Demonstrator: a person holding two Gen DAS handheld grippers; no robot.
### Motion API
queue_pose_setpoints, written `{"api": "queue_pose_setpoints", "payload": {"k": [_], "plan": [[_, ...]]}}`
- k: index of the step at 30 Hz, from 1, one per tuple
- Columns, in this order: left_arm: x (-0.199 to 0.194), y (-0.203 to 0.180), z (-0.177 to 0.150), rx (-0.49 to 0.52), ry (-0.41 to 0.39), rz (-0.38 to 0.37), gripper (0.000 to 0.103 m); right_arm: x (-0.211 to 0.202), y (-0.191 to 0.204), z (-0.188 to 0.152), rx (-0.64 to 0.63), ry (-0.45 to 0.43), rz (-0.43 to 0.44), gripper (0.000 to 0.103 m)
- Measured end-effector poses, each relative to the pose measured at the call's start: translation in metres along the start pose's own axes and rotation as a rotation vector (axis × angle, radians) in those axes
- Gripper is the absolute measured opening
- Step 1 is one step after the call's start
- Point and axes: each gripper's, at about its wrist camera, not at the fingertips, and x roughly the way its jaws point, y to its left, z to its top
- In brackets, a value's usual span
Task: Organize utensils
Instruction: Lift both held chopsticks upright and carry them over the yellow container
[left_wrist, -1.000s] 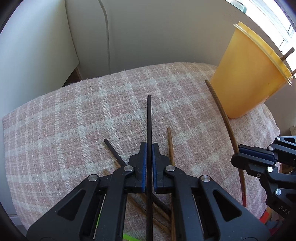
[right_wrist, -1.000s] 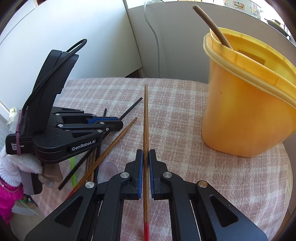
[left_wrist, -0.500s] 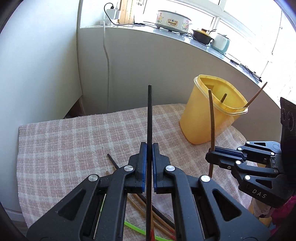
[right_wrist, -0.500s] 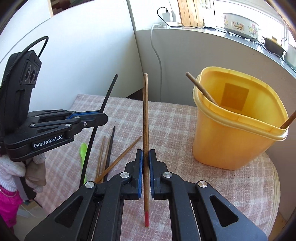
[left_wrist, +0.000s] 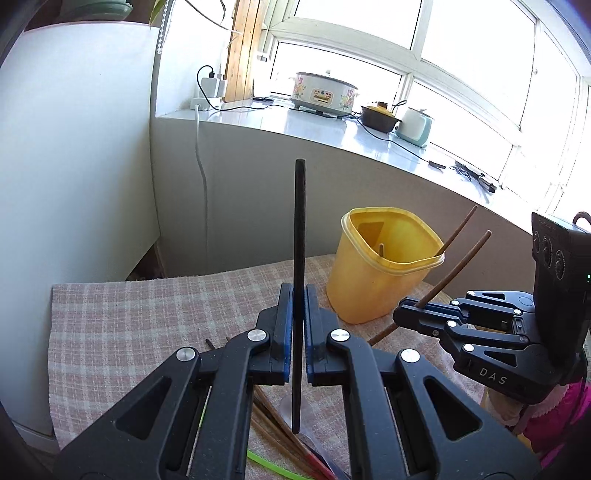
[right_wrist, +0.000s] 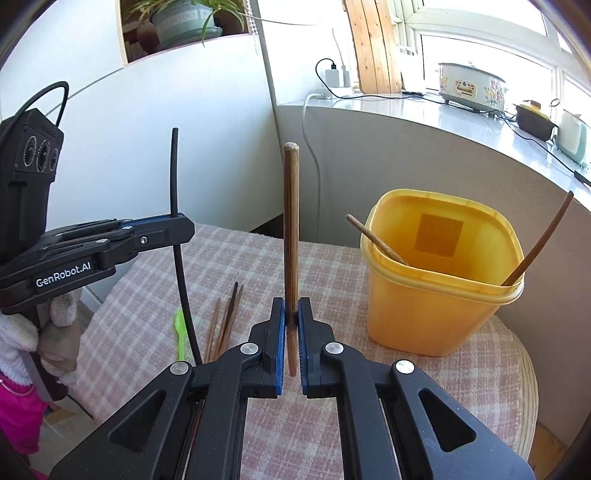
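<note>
The black chopstick (left_wrist: 298, 258) is clamped between the pads of the left gripper (left_wrist: 299, 321), standing nearly upright above the checked cloth (left_wrist: 129, 325), well clear of the table. The brown chopstick (right_wrist: 291, 236) is clamped the same way in the right gripper (right_wrist: 291, 325), its red-tipped lower end hanging just below the pads. Both claws are clenched on their sticks. The yellow container (right_wrist: 439, 291) stands on the cloth to the right of both grippers and already holds two brown sticks leaning against its rim. Risk 1: each stick is pinched at a single narrow point, so a quick swing toward the container may let it pivot or slip in the pads. Risk 2: the long free ends can strike the container rim or the sticks leaning in it, which may tip the light container or knock a stick out. Risk 3: both grippers converge on one opening; simultaneous approach invites a collision between the tools or the two sticks. Risk 4: release above the rim instead of inside it may let a stick bounce out. The loose chopsticks (right_wrist: 225, 317) and green spoon (right_wrist: 180, 332) lying on the cloth remain to be collected.
</note>
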Motion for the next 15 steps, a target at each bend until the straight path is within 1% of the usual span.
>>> {"api": "queue_pose_setpoints", "payload": {"k": [6,15], "plan": [[-0.005,-0.015,0.014,0.014,-0.049,-0.015,0.003,-0.021,-0.007,0.008,0.008,-0.061,-0.009,0.005],[-0.011,-0.032,0.039,0.024,-0.113,-0.06,0.003,-0.048,-0.022,0.025,0.016,-0.13,-0.01,0.005]]}}
